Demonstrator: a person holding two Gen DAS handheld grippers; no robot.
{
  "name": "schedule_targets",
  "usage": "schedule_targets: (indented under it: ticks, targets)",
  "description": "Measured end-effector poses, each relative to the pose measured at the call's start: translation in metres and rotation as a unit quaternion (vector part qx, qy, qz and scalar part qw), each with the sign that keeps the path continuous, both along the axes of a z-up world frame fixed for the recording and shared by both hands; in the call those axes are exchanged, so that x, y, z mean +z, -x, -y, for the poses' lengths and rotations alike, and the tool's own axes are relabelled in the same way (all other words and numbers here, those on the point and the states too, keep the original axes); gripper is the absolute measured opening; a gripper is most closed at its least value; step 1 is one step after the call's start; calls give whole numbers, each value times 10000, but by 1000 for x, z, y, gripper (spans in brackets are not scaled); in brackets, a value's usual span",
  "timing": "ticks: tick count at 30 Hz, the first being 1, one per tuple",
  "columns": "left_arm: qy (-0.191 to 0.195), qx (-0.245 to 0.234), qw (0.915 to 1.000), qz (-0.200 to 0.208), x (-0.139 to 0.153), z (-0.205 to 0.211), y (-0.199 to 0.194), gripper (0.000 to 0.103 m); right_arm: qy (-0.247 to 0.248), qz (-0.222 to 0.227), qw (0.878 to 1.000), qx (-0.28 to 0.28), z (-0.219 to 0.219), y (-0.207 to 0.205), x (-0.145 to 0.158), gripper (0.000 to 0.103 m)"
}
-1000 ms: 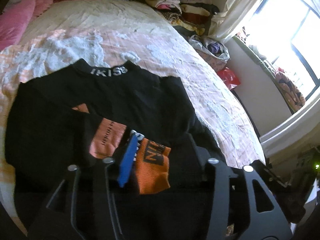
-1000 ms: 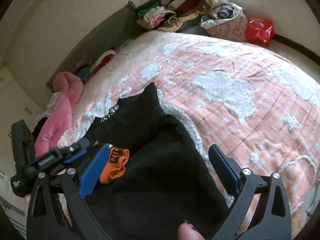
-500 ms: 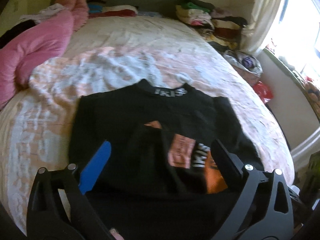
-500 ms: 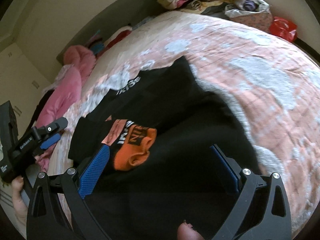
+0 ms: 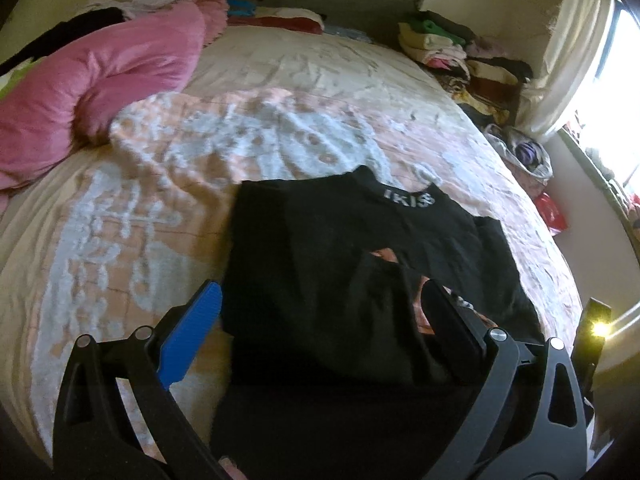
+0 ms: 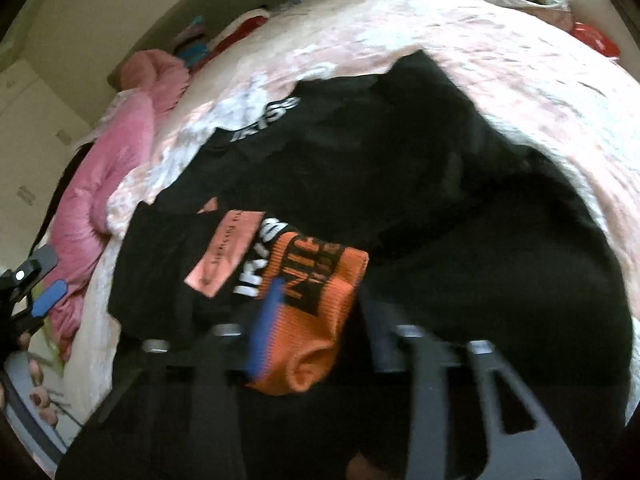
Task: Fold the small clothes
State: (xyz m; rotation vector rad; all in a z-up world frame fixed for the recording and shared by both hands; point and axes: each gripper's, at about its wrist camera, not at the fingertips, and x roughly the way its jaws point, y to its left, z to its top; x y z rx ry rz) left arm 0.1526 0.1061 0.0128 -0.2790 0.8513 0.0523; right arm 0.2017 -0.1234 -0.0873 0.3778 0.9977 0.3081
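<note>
Right tool (image 6: 316,320) closing around orange cuff (image 6: 320,312) of black sweater (image 6: 440,208).

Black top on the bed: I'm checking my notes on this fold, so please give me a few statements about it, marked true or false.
1. The black top lies on the patterned bedspread. True.
2. The left claw is clamped on the top's collar. False: its jaws stand wide open and hold nothing.
3. A sleeve with an orange cuff lies folded across the top's body. True.
4. The pink duvet covers part of the top. False: it lies apart from the top, nearer the head of the bed.
</note>
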Motion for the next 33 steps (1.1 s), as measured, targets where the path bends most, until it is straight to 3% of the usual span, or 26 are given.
schedule_targets:
  ticks: [4,11,17,24,33]
  targets:
    - [106,110,9999,22,1,-12,3,93,205,408,9987,239,-6,-1,20,10]
    - [209,175,9996,3,-1,-19,5,93,407,1100,9896,835,-19,-12,80,9]
    - [241,147,9996,-25,-2,-18,3,93,790,1853,9711,1280,-25,-19,138,9]
    - [241,140,9996,-51,-4,-17,-2,93,1184,1968,9647,1288,-16,-40,138,9]
    - [20,22,9997,-223,-16,-3,-22,93,1143,1656,9744,1002,7,-52,110,9]
